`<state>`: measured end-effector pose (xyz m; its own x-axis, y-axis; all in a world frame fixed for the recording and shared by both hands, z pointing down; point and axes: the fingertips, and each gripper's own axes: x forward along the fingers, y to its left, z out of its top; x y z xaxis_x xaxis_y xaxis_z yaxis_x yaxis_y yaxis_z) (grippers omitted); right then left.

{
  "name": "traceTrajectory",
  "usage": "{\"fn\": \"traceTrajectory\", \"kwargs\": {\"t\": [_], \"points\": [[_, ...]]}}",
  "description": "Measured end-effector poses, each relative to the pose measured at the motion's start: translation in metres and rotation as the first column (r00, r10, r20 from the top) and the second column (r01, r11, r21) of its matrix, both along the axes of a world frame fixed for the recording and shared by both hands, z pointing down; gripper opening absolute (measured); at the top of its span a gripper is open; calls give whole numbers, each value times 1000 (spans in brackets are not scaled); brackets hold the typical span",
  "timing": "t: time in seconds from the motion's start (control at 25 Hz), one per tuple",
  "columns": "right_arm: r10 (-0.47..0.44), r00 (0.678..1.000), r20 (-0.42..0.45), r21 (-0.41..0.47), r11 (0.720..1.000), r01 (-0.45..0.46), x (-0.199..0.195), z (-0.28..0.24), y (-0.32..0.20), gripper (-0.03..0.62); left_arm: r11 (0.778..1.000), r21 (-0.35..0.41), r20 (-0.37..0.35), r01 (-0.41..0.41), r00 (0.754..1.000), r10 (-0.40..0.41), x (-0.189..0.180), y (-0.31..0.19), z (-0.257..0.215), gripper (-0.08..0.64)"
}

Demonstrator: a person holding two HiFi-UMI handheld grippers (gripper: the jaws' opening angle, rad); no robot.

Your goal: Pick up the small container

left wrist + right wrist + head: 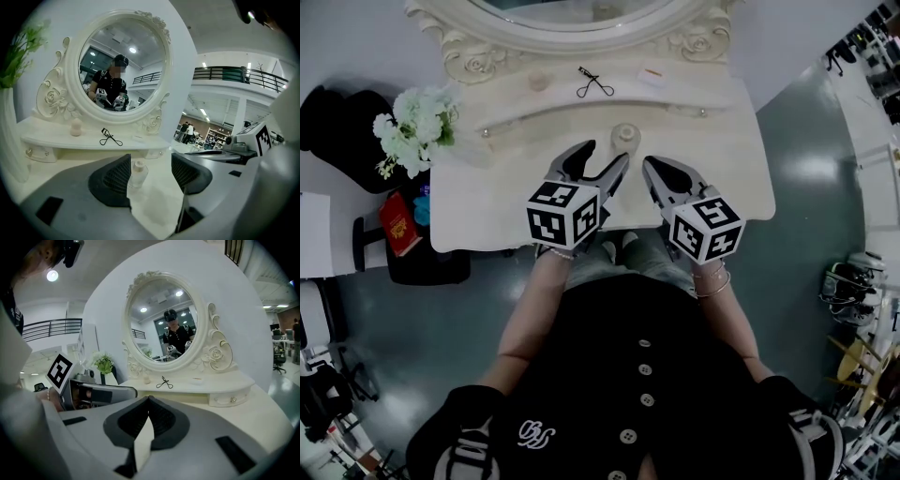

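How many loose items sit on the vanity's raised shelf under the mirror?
3: a pale sponge at left, an eyelash curler in the middle, a small flat packet at right. Nothing looks hidden.

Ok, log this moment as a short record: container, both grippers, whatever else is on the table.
small container: upright on the dressing table, not gripped
left gripper: jaws open, container just beyond them, seen through the gap
right gripper: jaws shut, nothing between them
eyelash curler: lying on the raised shelf
flowers: white, at the table's left corner
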<state>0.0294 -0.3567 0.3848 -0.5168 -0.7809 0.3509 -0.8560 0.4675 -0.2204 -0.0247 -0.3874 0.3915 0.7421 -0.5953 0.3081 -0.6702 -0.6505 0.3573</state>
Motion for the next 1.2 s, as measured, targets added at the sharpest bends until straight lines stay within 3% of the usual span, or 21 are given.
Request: {"fn": "traceTrajectory", "kwargs": {"t": [0.52, 1.2], "points": [[-44, 999, 9, -33, 998, 44, 25, 5, -11, 3, 998, -35, 21, 58, 998, -57, 13, -6, 13, 252], [-56, 998, 39, -101, 993, 60, 45, 32, -29, 3, 996, -74, 137, 59, 989, -49, 28, -22, 52, 252]]}}
